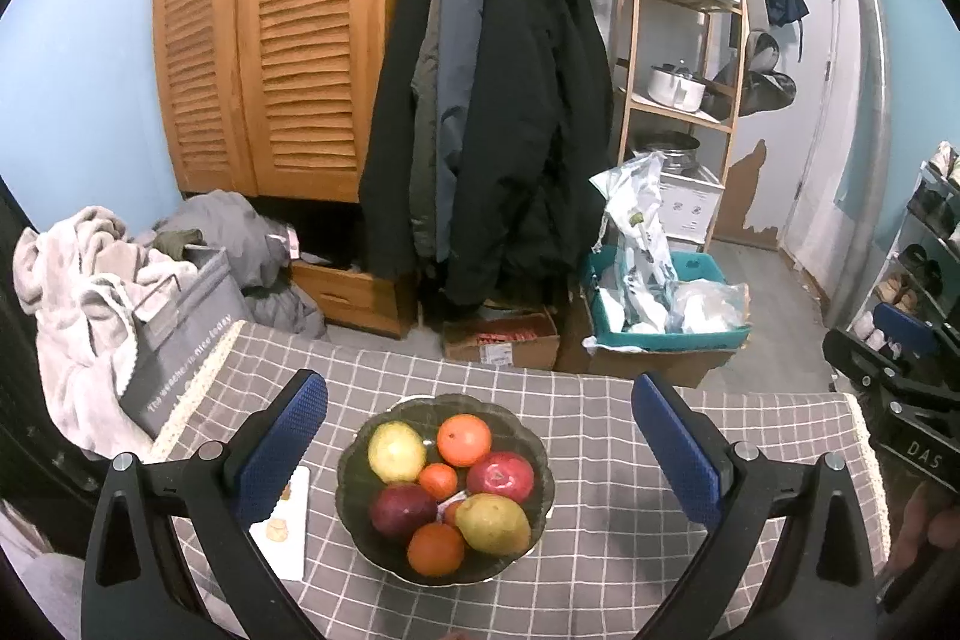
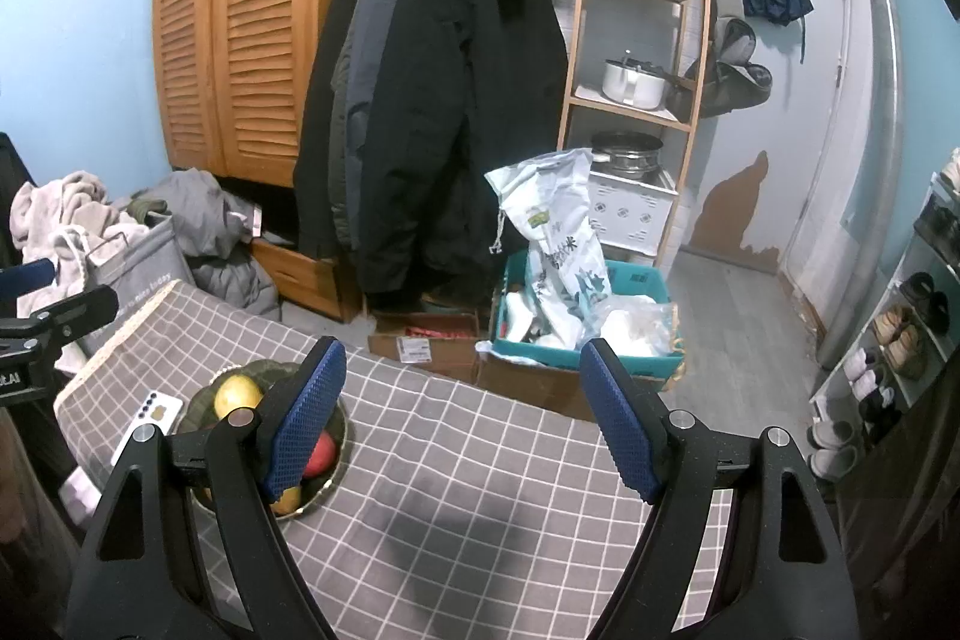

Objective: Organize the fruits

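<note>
Left wrist view: the left claw (image 1: 480, 451) is held wide, nothing gripped, and the dark bowl (image 1: 360, 466) of fruit is framed between its blue pads on the checked counter (image 1: 600, 550). A yellow pear (image 1: 493, 523) is seen nearest the claw, an orange (image 1: 463, 439) at the far side, a red apple (image 1: 500, 477) towards the right pad. A white phone (image 1: 288, 526) is lying just beside the left pad. Over on the right wrist view, the right claw (image 2: 465, 421) is spread wide and empty too, with the bowl (image 2: 336, 472) half hidden behind its left finger.
</note>
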